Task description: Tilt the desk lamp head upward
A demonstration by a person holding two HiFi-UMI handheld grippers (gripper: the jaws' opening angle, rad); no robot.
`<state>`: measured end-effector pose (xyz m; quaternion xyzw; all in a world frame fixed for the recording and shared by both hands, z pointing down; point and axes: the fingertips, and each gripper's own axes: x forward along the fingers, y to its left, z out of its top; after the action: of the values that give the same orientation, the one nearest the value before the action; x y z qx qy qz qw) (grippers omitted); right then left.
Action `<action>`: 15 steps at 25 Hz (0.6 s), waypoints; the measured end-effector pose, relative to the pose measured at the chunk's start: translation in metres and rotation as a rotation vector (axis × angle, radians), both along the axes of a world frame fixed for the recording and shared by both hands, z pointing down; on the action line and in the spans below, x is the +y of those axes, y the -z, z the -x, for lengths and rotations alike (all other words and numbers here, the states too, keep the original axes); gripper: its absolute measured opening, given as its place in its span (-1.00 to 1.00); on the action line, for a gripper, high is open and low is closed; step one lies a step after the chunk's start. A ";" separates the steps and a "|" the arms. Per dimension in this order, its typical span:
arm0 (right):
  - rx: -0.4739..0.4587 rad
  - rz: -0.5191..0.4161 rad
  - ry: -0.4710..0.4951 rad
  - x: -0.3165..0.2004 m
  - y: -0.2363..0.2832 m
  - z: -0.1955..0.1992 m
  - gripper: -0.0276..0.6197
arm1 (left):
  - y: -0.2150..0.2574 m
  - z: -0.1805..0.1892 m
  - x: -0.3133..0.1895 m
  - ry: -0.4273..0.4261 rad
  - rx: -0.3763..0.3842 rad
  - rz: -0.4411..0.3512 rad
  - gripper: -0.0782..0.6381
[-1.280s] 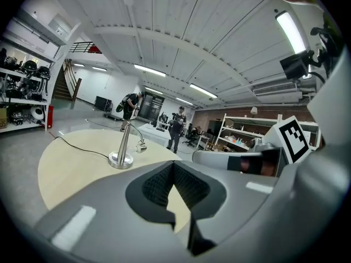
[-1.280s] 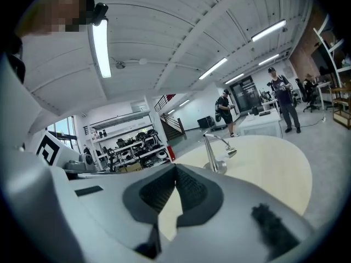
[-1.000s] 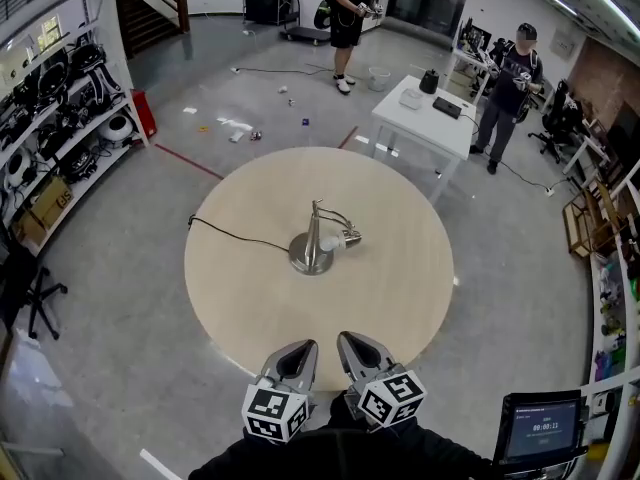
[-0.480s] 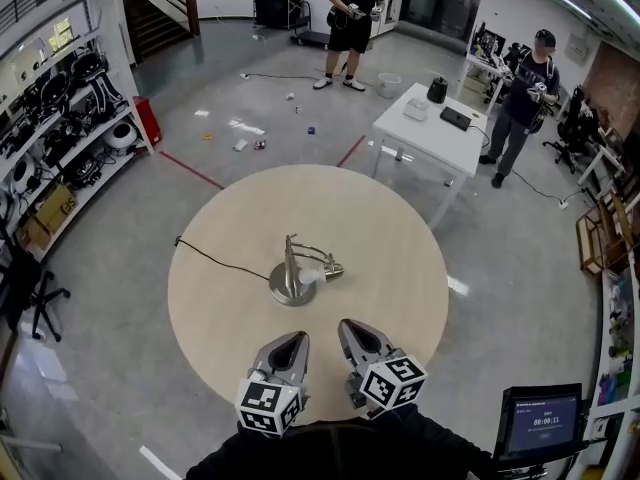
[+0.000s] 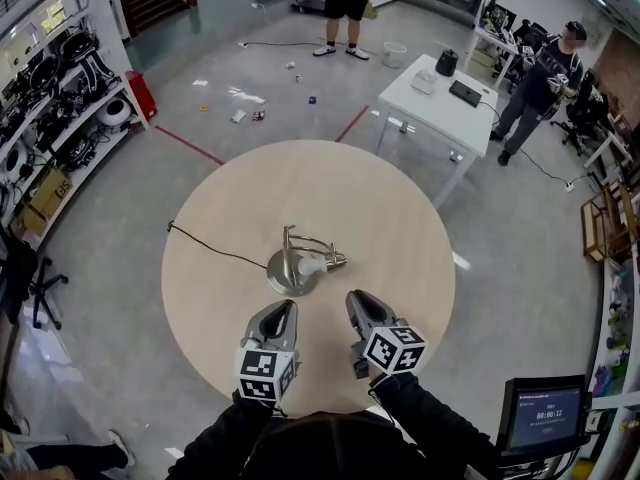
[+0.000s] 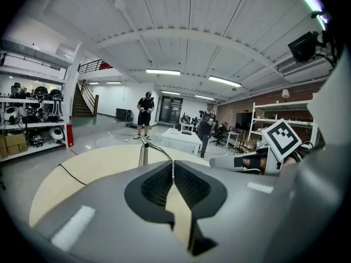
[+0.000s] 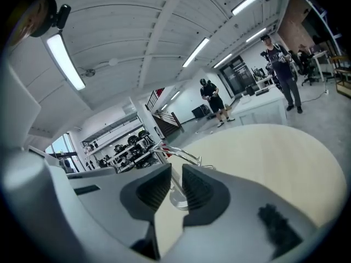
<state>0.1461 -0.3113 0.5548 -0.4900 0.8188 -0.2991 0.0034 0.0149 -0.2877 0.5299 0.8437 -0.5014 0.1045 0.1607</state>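
A silver desk lamp [image 5: 300, 263] stands near the middle of the round wooden table [image 5: 380, 218], its head [image 5: 318, 264] lying low and pointing right over the round base. Both grippers hover over the table on the near side of the lamp, apart from it. My left gripper [image 5: 282, 310] is just short of the base; its jaws are starting to part and show only a hairline slit [image 6: 173, 166]. My right gripper [image 5: 357, 300] is right of the head, its jaws opening with a small empty gap [image 7: 176, 174]. The lamp's arm [image 7: 184, 155] shows beyond that gap.
The lamp's black cord [image 5: 215, 251] runs left off the table. A white table [image 5: 440, 108] and standing people are at the back right. Shelves of gear [image 5: 60, 98] line the left wall. A screen [image 5: 545, 413] sits at the near right.
Both grippers have moved forward from the table's near edge to close beside the lamp. The head camera has shifted, so the table sits lower and nearer in the view.
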 end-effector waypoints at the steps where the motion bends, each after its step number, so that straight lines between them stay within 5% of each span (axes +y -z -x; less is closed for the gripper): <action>1: 0.004 0.008 0.001 -0.003 -0.004 0.004 -0.77 | -0.005 0.003 -0.005 -0.004 -0.006 0.006 -0.73; 15: -0.068 0.143 -0.025 -0.048 -0.058 0.018 -0.43 | -0.076 0.023 -0.063 -0.018 -0.102 0.106 -0.46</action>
<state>0.1280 -0.3589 0.6125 -0.4886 0.7887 -0.3732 -0.0002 -0.0076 -0.3504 0.6062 0.8319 -0.4953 0.1754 0.1785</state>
